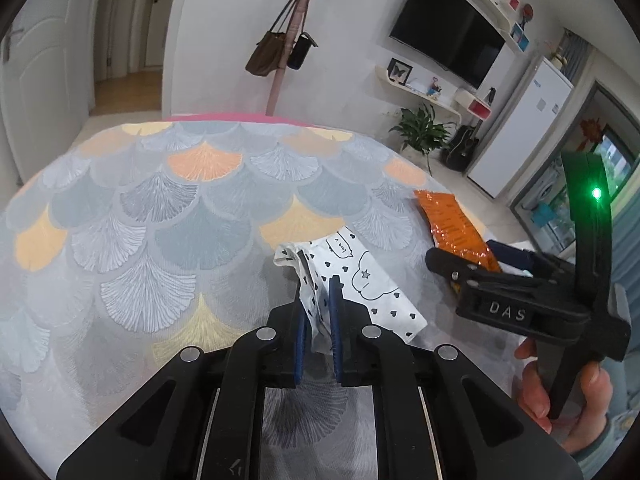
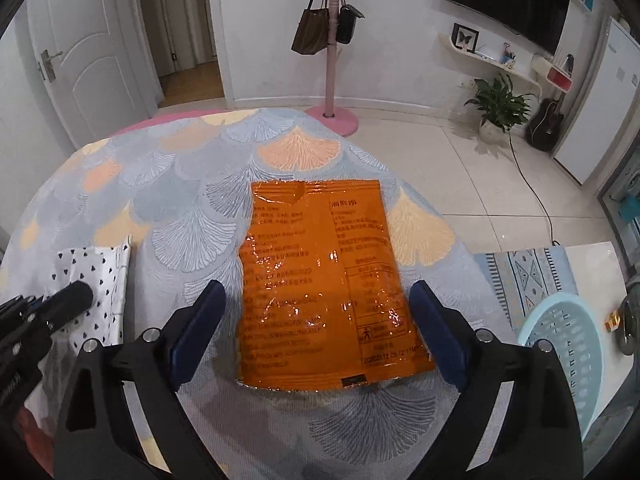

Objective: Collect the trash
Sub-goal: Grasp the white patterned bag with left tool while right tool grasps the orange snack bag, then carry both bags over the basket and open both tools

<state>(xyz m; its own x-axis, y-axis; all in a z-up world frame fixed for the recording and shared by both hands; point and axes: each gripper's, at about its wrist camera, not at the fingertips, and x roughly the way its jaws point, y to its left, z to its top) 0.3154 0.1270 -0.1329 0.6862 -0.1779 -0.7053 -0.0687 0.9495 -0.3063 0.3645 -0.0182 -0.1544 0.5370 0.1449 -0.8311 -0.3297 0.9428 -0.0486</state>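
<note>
Two wrappers: left gripper point(image 1: 318, 300) pinches the limp white one point(image 1: 360, 276); right gripper point(image 2: 316, 320), jaws wide, straddles the slick, flat orange packet point(image 2: 320, 276); grab its edge.

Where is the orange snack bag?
The orange snack bag lies flat on the patterned tablecloth, between the right claw's open fingers, right of the heart-print wrapper.

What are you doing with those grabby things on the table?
I'm picking up trash. The left hand-held gripper is pinching the white heart-print wrapper. The right hand-held gripper is open around the orange packet, which lies flat on the tablecloth. A blue basket waits nearby.
</note>
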